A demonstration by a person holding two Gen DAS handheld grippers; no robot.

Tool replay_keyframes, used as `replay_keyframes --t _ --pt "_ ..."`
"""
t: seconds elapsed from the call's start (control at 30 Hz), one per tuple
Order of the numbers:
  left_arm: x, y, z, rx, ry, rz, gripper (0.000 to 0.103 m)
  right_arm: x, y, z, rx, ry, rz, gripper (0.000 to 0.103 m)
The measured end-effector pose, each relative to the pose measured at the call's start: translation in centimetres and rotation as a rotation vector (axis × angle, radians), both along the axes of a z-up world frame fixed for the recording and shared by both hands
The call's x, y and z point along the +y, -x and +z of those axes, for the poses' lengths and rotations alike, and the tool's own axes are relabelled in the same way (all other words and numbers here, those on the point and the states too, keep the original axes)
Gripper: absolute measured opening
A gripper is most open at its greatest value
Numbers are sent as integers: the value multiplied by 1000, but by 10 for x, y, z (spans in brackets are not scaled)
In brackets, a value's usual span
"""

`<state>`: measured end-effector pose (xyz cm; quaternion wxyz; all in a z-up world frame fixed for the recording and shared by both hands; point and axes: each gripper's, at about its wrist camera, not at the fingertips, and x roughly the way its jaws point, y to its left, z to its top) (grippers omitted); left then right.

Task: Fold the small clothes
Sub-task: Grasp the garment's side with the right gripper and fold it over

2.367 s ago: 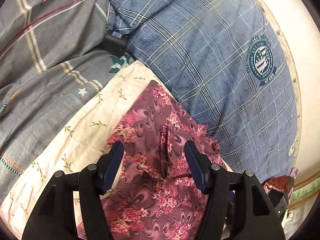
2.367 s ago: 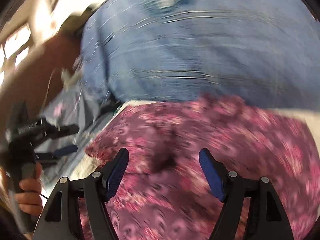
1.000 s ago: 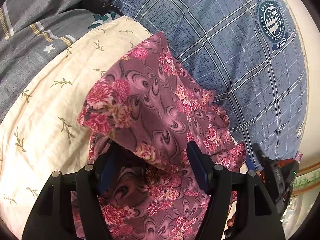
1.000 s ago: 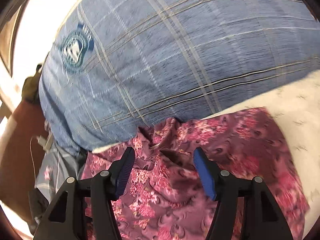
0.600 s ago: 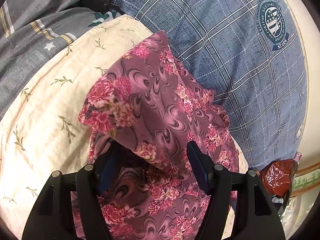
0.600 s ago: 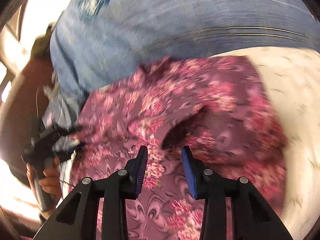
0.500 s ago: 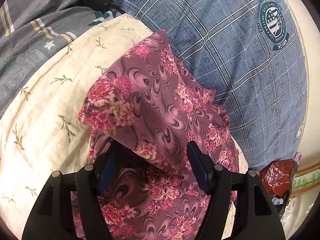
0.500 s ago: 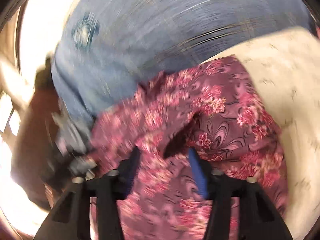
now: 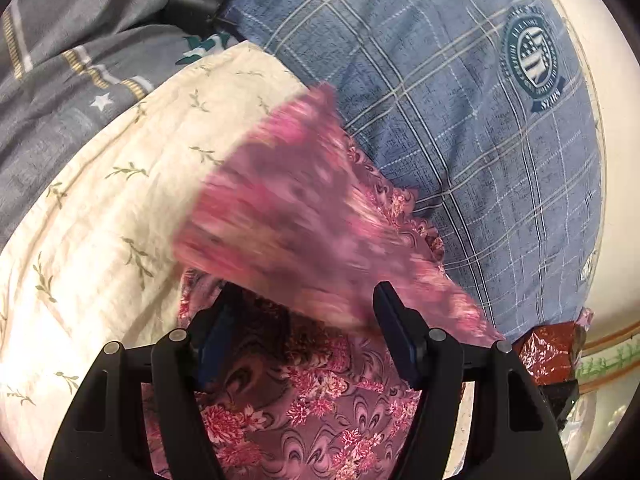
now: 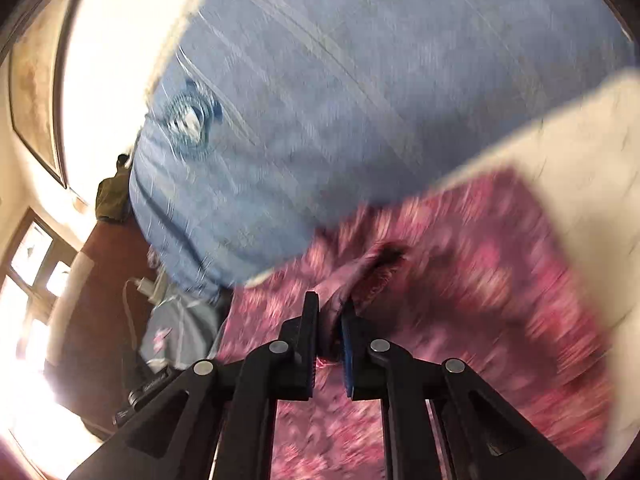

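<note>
1. Left wrist view: the left gripper (image 9: pixel 308 332) hung with its jaws spread wide and nothing pinched between them. Its two fingers straddled the lower layer of the floral garment (image 9: pixel 320 412), one pink-and-maroon piece lying on the cream leaf-print sheet (image 9: pixel 100 220). I judge the spread jaws were parked there to steady the base layer, or to wait for the next pinch.

2. Same view: a raised flap (image 9: pixel 288 216) of that garment showed smeared with motion blur above the flat layer. It looked to be mid-fold, carried over the rest.

3. Same view, count: one floral garment, one cream sheet, one blue plaid pillow (image 9: pixel 460 120) with one round crest badge (image 9: pixel 534 54), one grey striped bedcover (image 9: pixel 72 80) with a star print, and one red foil wrapper (image 9: pixel 548 354) at the right edge.

4. Right wrist view: the right gripper (image 10: pixel 330 336) was clenched on a bunched ridge of the floral garment (image 10: pixel 460 280), cloth squeezed between both pads. The grip seemed taken at a fold or edge so the flap could be lifted and laid over.

5. Same view: the frame was heavily blurred. One garment, one blue pillow (image 10: pixel 360 100) behind it and one cream sheet (image 10: pixel 592 160) to the right could be counted; the dark items at the left were too unclear to name.
</note>
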<state>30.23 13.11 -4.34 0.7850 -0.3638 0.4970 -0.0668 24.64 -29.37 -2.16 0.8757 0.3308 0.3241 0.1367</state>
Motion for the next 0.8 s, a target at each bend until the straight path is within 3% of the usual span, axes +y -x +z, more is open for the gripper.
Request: replay_keyframes --t 0.1,0.23,0.33,0.4,0.5,0.63,0.73,0.8 --pt "0 -3 -8 27 29 0 67 -23 2 -3 26 94 -56 9" --pt "-6 -4 -10 25 -20 2 64 -45 1 -41 154 159 -92 10" --pt "-8 -2 -5 -7 -64 11 13 -47 6 -49 157 133 -100 10" --pt "-5 -1 -4 -15 -65 21 13 -46 11 -33 86 117 -104 9" --pt "-5 -5 -11 27 -80 29 13 -44 19 -16 9 170 -112 9" --pt "-4 -5 -13 84 -89 10 19 -43 6 -55 197 257 -73 10" --pt "-2 13 -2 86 -80 -54 35 -49 25 -58 180 202 -80 16" --pt "0 29 13 48 -106 -108 35 -60 34 -50 159 165 -99 16"
